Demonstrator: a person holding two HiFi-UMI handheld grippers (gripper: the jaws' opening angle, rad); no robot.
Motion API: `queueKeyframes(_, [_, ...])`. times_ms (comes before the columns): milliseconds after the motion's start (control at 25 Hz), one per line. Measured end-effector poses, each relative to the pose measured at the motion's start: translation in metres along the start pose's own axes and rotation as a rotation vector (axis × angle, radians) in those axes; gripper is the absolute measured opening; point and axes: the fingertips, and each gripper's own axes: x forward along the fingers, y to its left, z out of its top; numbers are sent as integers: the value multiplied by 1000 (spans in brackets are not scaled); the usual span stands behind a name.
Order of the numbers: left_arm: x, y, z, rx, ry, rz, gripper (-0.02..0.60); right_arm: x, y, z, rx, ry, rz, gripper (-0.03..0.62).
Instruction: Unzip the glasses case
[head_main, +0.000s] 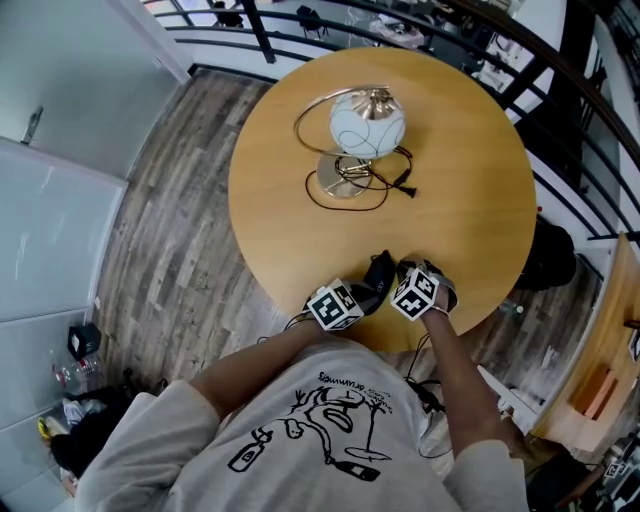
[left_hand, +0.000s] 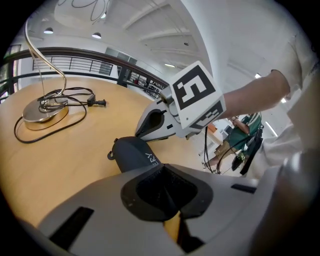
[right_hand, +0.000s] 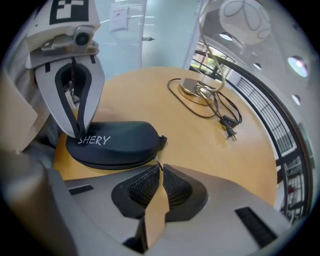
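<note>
The dark glasses case lies at the near edge of the round table, one end pinched in the left gripper, while the right gripper is clenched on its zipper pull.

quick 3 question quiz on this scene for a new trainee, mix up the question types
1. True or false: the dark oval glasses case lies near the edge of the round wooden table closest to the person.
2. Multiple choice: the right tool is shut on
A) the lamp's black plug
B) the case's small metal zip pull
C) the lamp's metal base
3. Short answer: which end of the case does the left tool touch?

Key: 1 true. 2 B. 3 the end with the white lettering, away from the zip pull.
</note>
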Motion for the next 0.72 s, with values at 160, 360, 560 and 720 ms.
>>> queueKeyframes(160, [-4,3,1,-52,-22,4,8,-17,-2,-7,273,-69,-3,28])
queueKeyframes(360, [-25,0,17,-94,-92,26,8,-60,1,-1,606,-244,-4,27])
queueKeyframes(560, [-55,-10,40,-130,-185,48,8,-109,12,19,779,-398,-11,26])
queueKeyframes(720, [-80,-24,57,-139,-250,62,8,-148,22,40,839,-496,-9,26])
